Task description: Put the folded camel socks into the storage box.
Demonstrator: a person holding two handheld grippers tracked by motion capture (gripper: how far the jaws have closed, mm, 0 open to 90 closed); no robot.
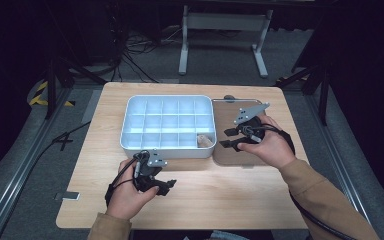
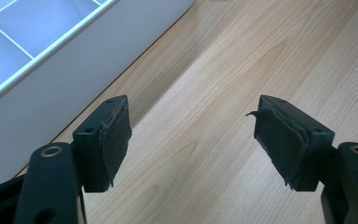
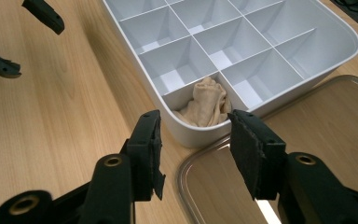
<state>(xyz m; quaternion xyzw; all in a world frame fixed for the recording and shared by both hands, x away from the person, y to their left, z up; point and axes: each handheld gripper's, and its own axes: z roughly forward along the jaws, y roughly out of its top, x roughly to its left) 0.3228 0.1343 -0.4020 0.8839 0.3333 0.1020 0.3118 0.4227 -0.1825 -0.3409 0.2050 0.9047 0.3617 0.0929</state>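
A white tray (image 1: 166,151) with several compartments stands mid-table. A crumpled beige cloth (image 1: 204,141) lies in its near right corner compartment, also visible as the cloth (image 3: 206,103) in the right gripper view. A clear lid (image 1: 224,113) lies flat to the right of the tray. My right gripper (image 1: 227,138) hovers open over the lid, its jaws pointing left at the cloth's corner; in its own view the right gripper (image 3: 196,122) holds nothing. My left gripper (image 1: 167,185) stands open and empty just in front of the tray, over bare wood (image 2: 193,109).
The wooden table (image 1: 240,197) has free room along its front and left side. The tray's wall (image 2: 51,88) runs close by the left gripper's left jaw. The lid's edge (image 3: 186,163) sits right under the right gripper. Cables and a metal frame (image 1: 224,22) lie on the floor beyond.
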